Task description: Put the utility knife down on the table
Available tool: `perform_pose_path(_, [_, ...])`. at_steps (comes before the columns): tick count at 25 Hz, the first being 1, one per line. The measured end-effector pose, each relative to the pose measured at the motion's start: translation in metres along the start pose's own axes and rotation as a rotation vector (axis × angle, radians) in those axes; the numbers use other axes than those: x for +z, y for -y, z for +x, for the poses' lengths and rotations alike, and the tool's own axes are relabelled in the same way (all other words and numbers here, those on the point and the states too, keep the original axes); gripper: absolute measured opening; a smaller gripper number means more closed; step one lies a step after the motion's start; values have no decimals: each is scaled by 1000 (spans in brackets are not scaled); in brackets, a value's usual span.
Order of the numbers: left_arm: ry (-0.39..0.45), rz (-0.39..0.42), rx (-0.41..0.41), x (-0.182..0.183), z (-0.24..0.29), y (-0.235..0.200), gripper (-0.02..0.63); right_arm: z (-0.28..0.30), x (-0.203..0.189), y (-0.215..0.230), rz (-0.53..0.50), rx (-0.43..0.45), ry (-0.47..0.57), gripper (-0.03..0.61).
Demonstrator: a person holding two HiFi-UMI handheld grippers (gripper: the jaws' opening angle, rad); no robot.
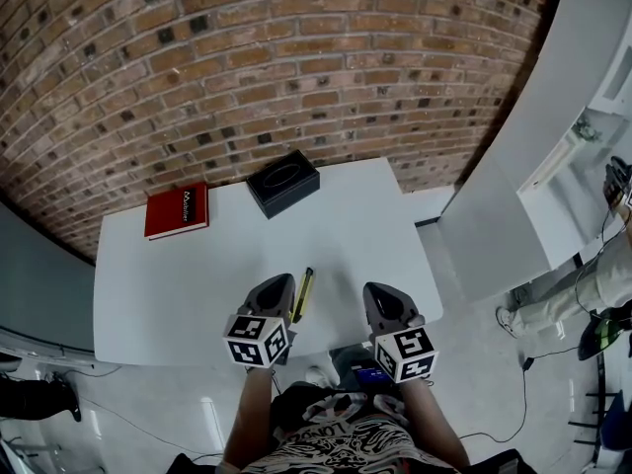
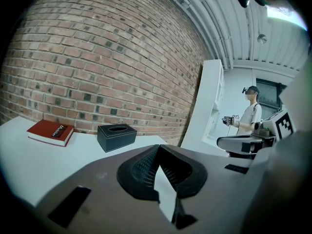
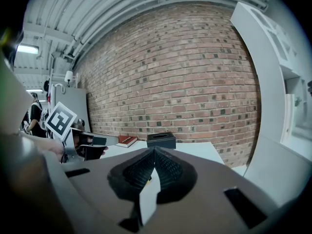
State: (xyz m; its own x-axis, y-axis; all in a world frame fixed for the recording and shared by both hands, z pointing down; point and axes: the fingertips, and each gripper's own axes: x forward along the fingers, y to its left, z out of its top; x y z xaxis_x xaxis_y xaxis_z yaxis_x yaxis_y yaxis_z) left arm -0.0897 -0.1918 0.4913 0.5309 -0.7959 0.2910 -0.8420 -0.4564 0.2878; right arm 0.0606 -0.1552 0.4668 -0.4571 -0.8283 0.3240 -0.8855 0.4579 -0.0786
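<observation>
The utility knife (image 1: 302,295), yellow and black, lies flat on the white table (image 1: 197,284) near its front edge. It rests just right of my left gripper (image 1: 279,282) and points away from me. My left gripper (image 2: 157,147) is shut with nothing between its jaws. My right gripper (image 1: 379,292) hovers over the table's front right part, a hand's width right of the knife. It is also shut (image 3: 154,149) and holds nothing. Neither gripper touches the knife.
A black tissue box (image 1: 283,182) stands at the table's back edge and a red book (image 1: 178,210) lies at the back left, both against a brick wall. A white partition (image 1: 533,166) rises to the right. A person (image 2: 249,116) stands beyond it.
</observation>
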Motion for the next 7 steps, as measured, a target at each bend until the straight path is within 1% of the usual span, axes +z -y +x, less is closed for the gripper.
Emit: perform_pose_path(7, [-18,-6,1,-5,4,-6,15,7,-2,-1,5,3,-10,0])
